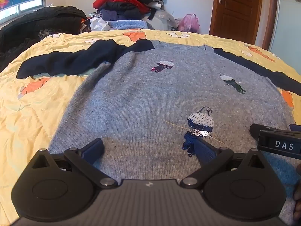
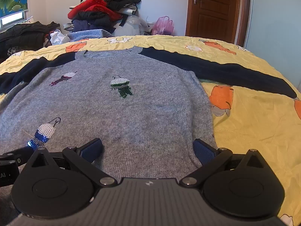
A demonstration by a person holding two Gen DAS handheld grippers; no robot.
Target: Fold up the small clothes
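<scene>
A: The sweater's hem (image 1: 146, 173) slips under the left gripper's (image 1: 148, 150) body at six o'clock, so its edge is hidden.

B: In the right wrist view the right sleeve's (image 2: 225, 71) cuff runs to the frame edge at three o'clock. The left sleeve (image 2: 22, 71) is cut off at nine.

A: The clothes pile (image 1: 129, 1) at twelve o'clock is too tangled to tell garments apart.

B: The other gripper's label (image 2: 3, 175) is cropped at eight o'clock.

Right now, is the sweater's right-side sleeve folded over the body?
No: the navy sleeve lies stretched out on the yellow quilt, off the grey sweater body.
</scene>
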